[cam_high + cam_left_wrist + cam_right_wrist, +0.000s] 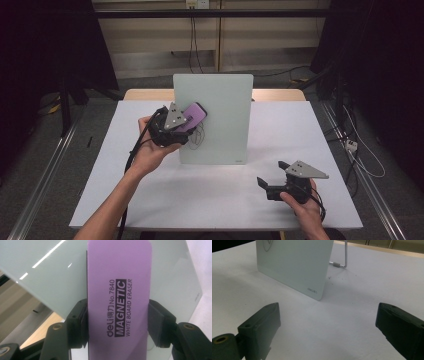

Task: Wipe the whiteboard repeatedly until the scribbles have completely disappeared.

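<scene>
The work in hand looks like wiping a small glass whiteboard [220, 120] that stands propped upright near the middle of the table [165, 200], and by my reading it is partly under way — the left gripper [181, 122] already pinches the eraser [194, 116] by its long sides and holds it up against the left part of the board's face, while a dark scribble [198, 134] just below the eraser is not yet wiped off. In the left gripper view the eraser [119, 302] is a flat purple slab with rounded corners, matte on its back, printed "MAGNETIC WHITE BOARD ERASER" in dark letters, with a thin dark edge along one side that may be the felt; the two black jaws press on it from either side. The board [57, 285] behind it is smooth, pale green-white and glossy enough to mirror the ceiling lights. What seems left is to drag the eraser down over the scribble until the glass is clean. The right gripper [272, 184] rests low on the table near its right front corner, well apart from the board, its jaws spread wide and holding nothing. From its view the board [294, 265] has rounded corners and a thin metal wire stand [342, 262] behind it — the tabletop is plain matte white.
</scene>
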{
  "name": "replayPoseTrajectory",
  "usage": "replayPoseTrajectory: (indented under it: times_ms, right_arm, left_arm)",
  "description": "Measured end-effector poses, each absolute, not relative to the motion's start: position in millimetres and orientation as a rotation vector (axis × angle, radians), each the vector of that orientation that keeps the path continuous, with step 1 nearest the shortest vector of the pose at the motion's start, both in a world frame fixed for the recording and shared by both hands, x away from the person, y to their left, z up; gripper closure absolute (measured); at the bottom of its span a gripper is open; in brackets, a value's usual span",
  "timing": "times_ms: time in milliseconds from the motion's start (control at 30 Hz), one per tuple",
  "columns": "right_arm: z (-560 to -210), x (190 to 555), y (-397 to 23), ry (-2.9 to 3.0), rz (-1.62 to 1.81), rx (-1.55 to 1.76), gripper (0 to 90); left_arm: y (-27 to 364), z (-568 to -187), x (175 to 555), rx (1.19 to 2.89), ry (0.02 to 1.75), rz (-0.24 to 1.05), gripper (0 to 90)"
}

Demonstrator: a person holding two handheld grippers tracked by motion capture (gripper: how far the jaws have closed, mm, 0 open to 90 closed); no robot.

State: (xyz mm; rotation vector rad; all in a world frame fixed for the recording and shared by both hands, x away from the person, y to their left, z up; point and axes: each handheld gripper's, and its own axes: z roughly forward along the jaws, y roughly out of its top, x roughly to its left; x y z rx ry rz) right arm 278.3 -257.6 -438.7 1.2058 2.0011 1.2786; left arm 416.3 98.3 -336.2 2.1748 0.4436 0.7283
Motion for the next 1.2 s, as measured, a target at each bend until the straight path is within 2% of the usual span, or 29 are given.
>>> replayPoseTrajectory:
  times_ms: [700,1200]
  right_arm:
    - [-438.7,278.4,-257.1,2.003,1.277,1.204,5.8]
    - [-438.3,277.7,-257.6,2.002,1.280,1.197,5.8]
  left_arm:
    - [80.0,-372.5,401.0,2.318,0.360,0.674,41.0]
    - [68.5,-402.2,391.6,2.425,0.316,0.576,40.9]
